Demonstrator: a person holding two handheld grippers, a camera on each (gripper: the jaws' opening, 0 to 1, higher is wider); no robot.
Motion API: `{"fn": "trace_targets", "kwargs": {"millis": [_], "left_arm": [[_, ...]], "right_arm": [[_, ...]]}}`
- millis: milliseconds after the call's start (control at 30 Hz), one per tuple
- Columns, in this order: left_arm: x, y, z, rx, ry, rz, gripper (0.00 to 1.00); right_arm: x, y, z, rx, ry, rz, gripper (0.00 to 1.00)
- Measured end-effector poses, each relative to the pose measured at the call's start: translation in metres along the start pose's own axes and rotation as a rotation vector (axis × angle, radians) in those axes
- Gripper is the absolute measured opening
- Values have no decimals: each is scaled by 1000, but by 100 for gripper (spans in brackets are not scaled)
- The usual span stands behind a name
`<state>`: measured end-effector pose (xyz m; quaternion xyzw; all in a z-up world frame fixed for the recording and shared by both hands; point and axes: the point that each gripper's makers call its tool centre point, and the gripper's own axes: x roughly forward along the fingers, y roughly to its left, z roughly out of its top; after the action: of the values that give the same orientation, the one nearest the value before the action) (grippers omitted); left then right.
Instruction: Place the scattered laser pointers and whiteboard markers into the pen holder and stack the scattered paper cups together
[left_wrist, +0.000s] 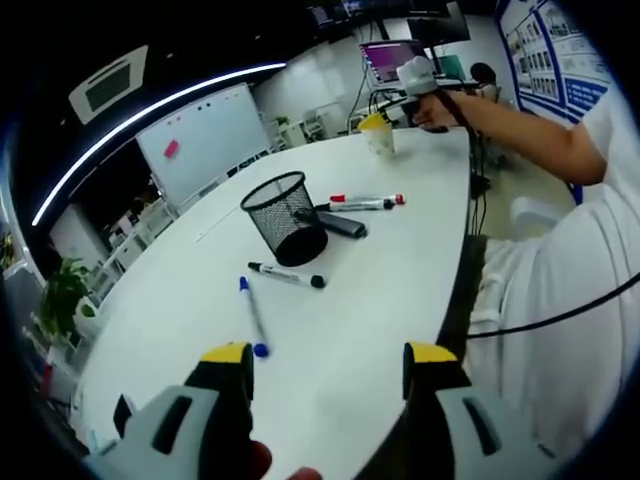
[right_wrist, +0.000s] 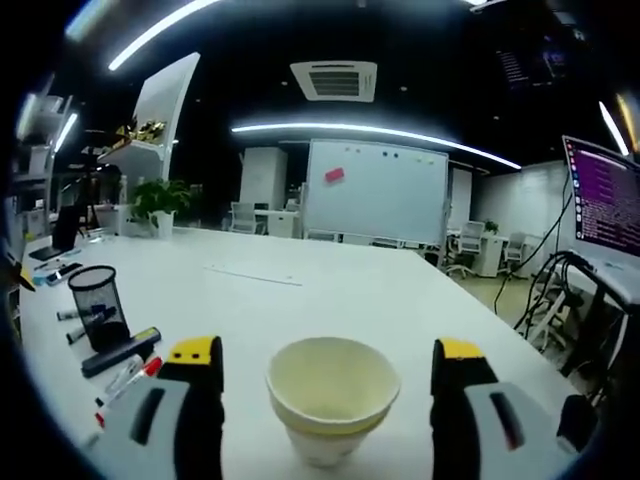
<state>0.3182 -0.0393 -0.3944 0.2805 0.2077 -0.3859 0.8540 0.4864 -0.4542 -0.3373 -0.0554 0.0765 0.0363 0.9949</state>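
A paper cup (right_wrist: 332, 396) is sitting upright between the right gripper's (right_wrist: 330, 372) spread jaws; the left gripper (left_wrist: 330, 362), jaws apart, is hovering near the blue marker (left_wrist: 252, 315).

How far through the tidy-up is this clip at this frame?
Nothing looks done. The pen holder appears empty, with the blue marker, black marker, red-capped marker, another marker and a dark pointer-like stick lying on the table. In hand: the right gripper, open, brackets a paper cup without closing. The left gripper is open, idle. All the pens, and any cup stacking, remain.
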Motion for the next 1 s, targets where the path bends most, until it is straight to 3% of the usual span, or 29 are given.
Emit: {"fn": "trace_targets", "kwargs": {"millis": [700, 1000], "left_arm": [[-3, 11, -1, -24, -20, 21, 61], [-2, 9, 1, -27, -26, 20, 61]], "right_arm": [[2, 2, 14, -37, -31, -4, 84], [-2, 16, 21, -47, -44, 38, 84]]}}
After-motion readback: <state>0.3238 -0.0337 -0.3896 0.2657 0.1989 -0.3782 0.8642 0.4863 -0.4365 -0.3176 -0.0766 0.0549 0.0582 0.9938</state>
